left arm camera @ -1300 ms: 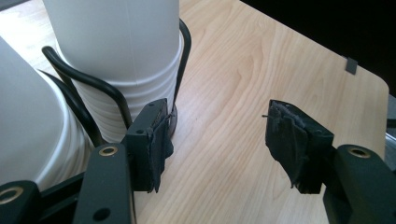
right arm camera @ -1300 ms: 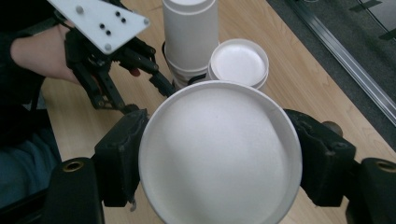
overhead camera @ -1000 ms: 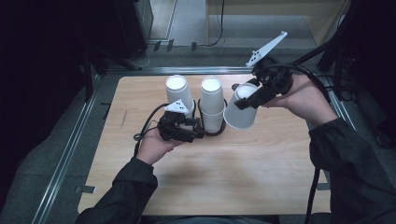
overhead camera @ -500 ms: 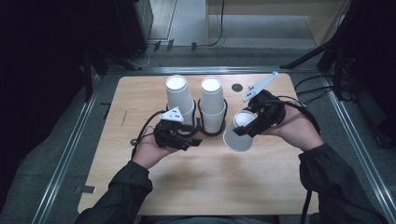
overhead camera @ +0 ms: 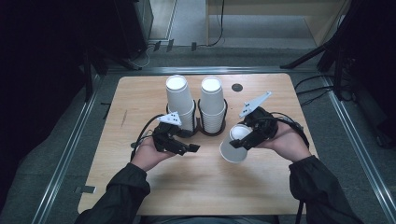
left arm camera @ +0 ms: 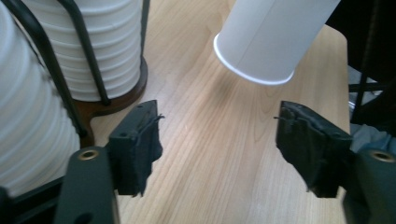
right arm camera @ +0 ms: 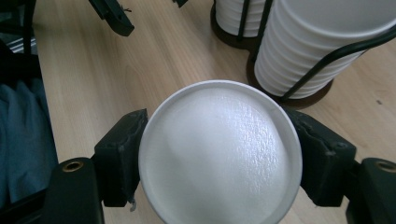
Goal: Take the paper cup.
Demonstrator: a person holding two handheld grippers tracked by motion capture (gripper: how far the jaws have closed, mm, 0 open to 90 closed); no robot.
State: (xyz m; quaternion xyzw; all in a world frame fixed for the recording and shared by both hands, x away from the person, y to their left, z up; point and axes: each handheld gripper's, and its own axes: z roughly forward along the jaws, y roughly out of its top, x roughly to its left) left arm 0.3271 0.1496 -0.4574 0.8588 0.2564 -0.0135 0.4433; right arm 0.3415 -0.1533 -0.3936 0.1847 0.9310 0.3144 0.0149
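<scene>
right tongs [overhead camera: 239,140] clamped on cup [overhead camera: 235,144], now lowered near surface [overhead camera: 201,186] | left tongs [overhead camera: 187,148] just opening, empty | set-down looks next

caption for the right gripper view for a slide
Right gripper clamps an upside-down white paper cup above the wooden table, beside two racked cup stacks.

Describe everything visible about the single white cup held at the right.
The single white cup looks like plain paper or foam, tapered, with a rolled rim at its wide mouth and a faintly textured flat base. It is inverted and tilted, mouth down toward the wooden table, base toward the right tongs. Their two black padded jaws clamp its narrow end from both sides. It hangs just off the wood, apart from the two racked cup stacks behind it; nothing else touches it.
</scene>
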